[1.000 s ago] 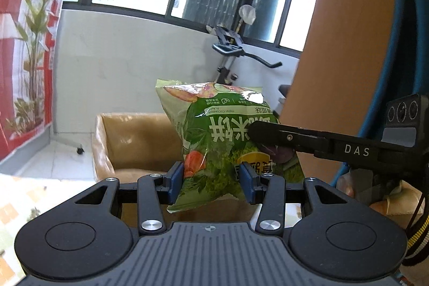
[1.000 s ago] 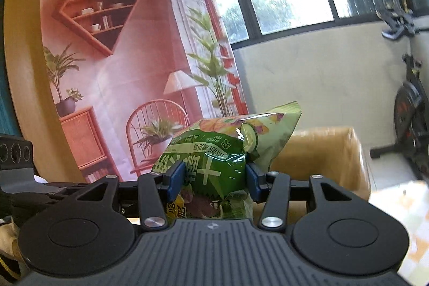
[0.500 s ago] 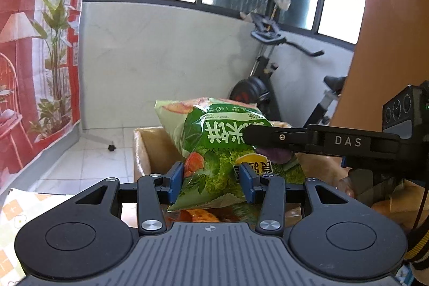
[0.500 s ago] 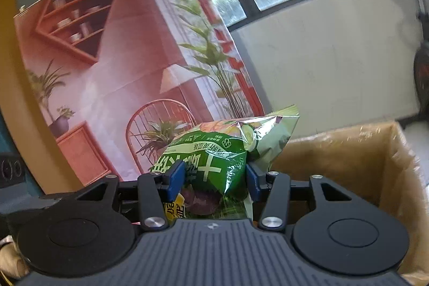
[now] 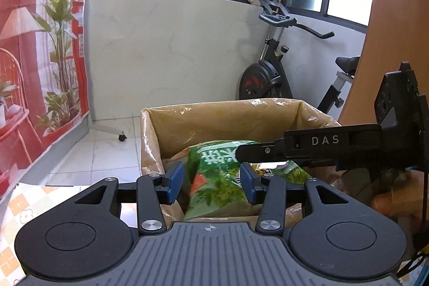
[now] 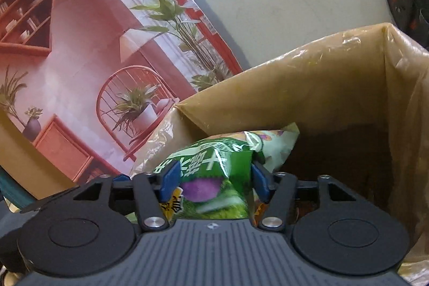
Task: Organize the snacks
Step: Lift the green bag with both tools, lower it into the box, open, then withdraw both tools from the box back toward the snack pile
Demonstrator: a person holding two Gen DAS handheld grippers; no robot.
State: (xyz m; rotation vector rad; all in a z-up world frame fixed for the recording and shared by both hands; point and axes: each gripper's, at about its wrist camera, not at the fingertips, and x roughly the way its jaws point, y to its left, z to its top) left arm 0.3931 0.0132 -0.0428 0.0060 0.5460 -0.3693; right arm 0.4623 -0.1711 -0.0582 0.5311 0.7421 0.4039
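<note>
A green snack bag (image 5: 217,176) with white characters hangs inside the open cardboard box (image 5: 222,122) lined with clear plastic. My left gripper (image 5: 211,181) stands open around the bag's lower part, with a gap on the left pad's side. My right gripper (image 6: 211,176) is shut on the same green bag (image 6: 214,165), low between the box walls (image 6: 335,87). The right gripper's arm (image 5: 321,144) crosses the left wrist view from the right.
An exercise bike (image 5: 273,66) stands behind the box by the white wall. A red printed backdrop (image 6: 80,44) hangs on the left. A checked tablecloth (image 5: 24,205) lies at lower left. An orange panel (image 5: 396,4) rises on the right.
Both grippers have lowered the green bag from above the box down into it. The left gripper's jaws have spread apart from the bag.
</note>
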